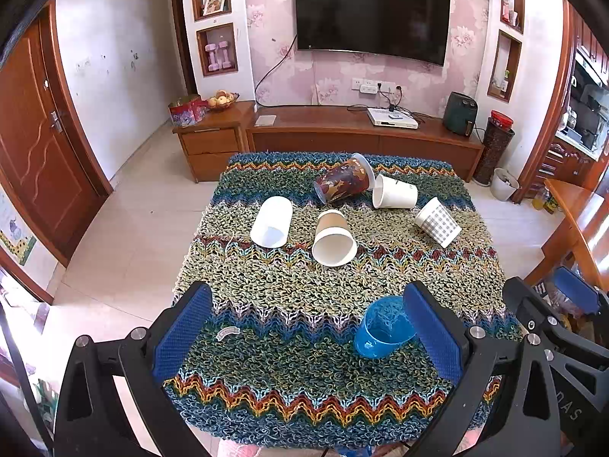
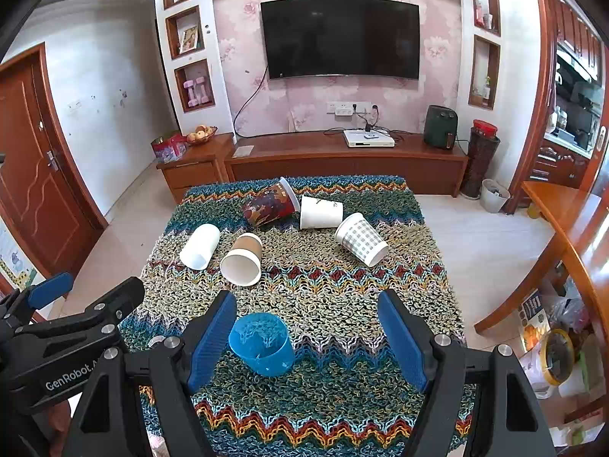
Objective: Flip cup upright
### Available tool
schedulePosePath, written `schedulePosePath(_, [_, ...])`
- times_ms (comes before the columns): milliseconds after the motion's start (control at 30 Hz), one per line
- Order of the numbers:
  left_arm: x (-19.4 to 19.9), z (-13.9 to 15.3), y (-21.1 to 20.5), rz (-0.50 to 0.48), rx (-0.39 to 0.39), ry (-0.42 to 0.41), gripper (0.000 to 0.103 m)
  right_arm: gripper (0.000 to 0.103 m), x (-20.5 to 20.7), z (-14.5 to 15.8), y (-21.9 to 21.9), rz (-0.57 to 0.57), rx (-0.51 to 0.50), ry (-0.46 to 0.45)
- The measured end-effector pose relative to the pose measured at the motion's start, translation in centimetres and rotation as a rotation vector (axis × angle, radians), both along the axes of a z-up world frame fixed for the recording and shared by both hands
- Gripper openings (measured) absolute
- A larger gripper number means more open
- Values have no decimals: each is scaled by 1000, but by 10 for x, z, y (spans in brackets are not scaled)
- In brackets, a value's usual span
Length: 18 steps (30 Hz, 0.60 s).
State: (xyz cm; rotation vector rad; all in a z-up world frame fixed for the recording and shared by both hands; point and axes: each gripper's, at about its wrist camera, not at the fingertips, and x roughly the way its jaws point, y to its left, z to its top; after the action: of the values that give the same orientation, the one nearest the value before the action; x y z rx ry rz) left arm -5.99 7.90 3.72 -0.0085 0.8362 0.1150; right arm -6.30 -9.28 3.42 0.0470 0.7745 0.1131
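Two grippers hang with jaws spread wide, gripping nothing: the left gripper [image 1: 308,327] at the bottom of its frame, the right gripper [image 2: 316,339] likewise. A blue cup [image 2: 262,342] stands mouth-up low in the frame, just beside the right gripper's left pad. Five more cups lie tipped on the knitted cloth [image 2: 342,289] at mid-frame: white cup [image 2: 200,246], brown cup [image 2: 243,259], patterned cup [image 2: 270,205], second white cup [image 2: 321,211], checked cup [image 2: 361,239].

Blue translucent cup [image 2: 262,344], seemingly upright, five cups [image 2: 241,262] toppled
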Motion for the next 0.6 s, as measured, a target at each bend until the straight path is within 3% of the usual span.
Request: schedulePosePath(600, [0, 0, 1, 2, -7, 4, 101, 77, 1, 2, -1, -17, -8, -4])
